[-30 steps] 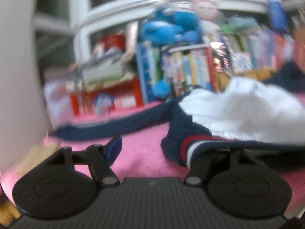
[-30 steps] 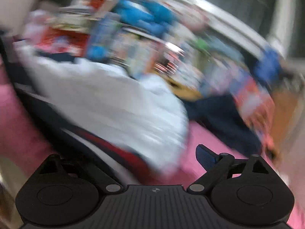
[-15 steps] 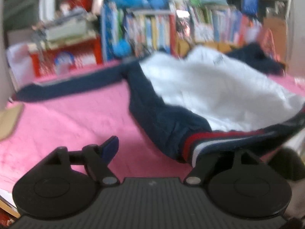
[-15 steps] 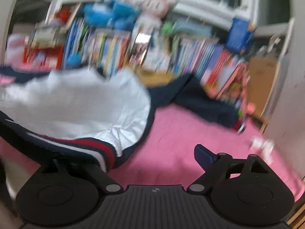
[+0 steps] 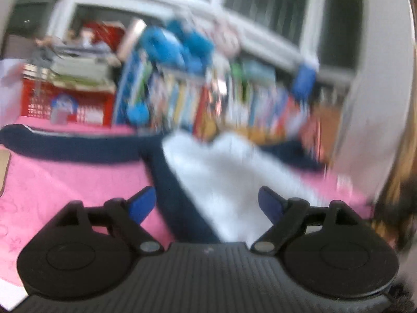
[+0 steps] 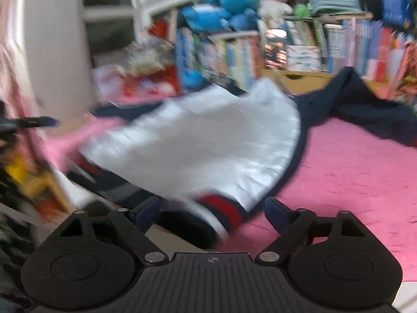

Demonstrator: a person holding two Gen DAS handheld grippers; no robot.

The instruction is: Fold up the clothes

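The left tool (image 5: 207, 204) has its blue-padded jaws spread and widening, with nothing pinched; half a second ago its right finger was buried in the striped hem of the garment, and now that finger (image 5: 271, 206) stands bare above the cloth. The navy jacket with a white lining and a red-and-white striped hem (image 5: 226, 180) lies opened out on the pink bedspread (image 5: 65, 180), lining up, one navy sleeve stretched away to the far left. This view is blurred.

The right tool (image 6: 212, 214) is also spread, its jaws opening. The jacket's (image 6: 198, 146) striped hem sags in the gap between the two blue pads; no pad presses on it. Half a second ago the hem covered this tool's left finger; now that finger shows beside the cloth. The white lining fills the middle of the right view and the other navy sleeve trails to the far right across the bedspread (image 6: 359, 172).

Behind the bed, in both views as before, stand a row of colourful upright books (image 6: 312, 49), blue plush toys (image 6: 221, 13) on top, and a red mesh crate (image 5: 65, 104) at the far left.
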